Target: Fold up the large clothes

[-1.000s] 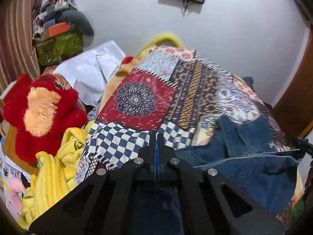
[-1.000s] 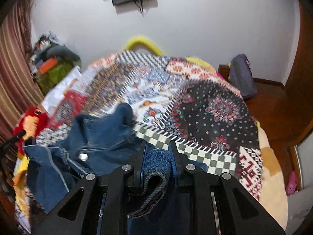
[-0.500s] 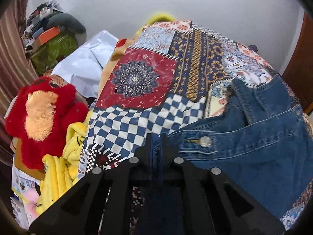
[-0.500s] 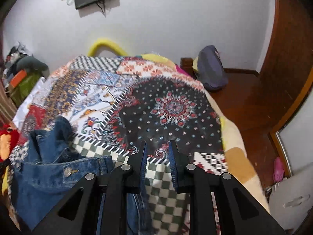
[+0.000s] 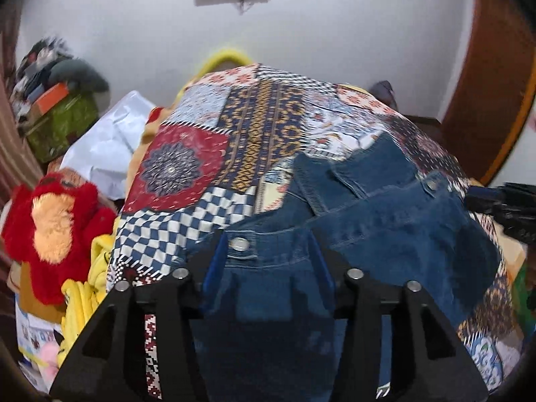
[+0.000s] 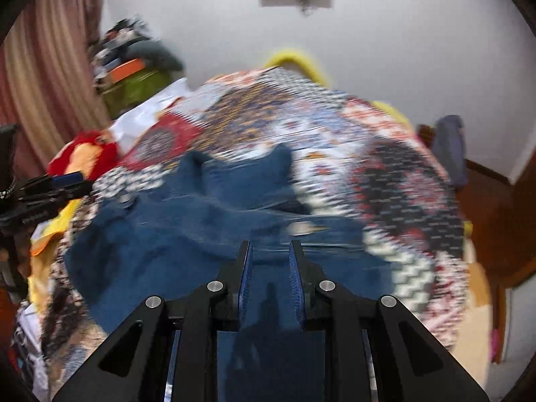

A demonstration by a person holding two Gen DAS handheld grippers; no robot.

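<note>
A blue denim jacket [image 5: 385, 231] lies spread on the patchwork bedspread [image 5: 254, 127]. My left gripper [image 5: 266, 244] is open, its jaws wide apart above the jacket's buttoned hem. My right gripper [image 6: 269, 251] is open above the jacket [image 6: 174, 234] in its blurred view, with nothing between its jaws. The right gripper shows at the right edge of the left wrist view [image 5: 502, 201], and the left gripper shows at the left edge of the right wrist view [image 6: 50, 187].
A red plush toy [image 5: 57, 224] and yellow cloth [image 5: 83, 288] sit left of the bed. Boxes and clutter [image 5: 57, 114] are stacked at the back left. A purple bag [image 6: 449, 147] and a wooden door [image 5: 495, 77] are to the right.
Both grippers opened and let go of the jacket, which now lies spread on the bed. Both views swung; the right one is blurred by motion.
</note>
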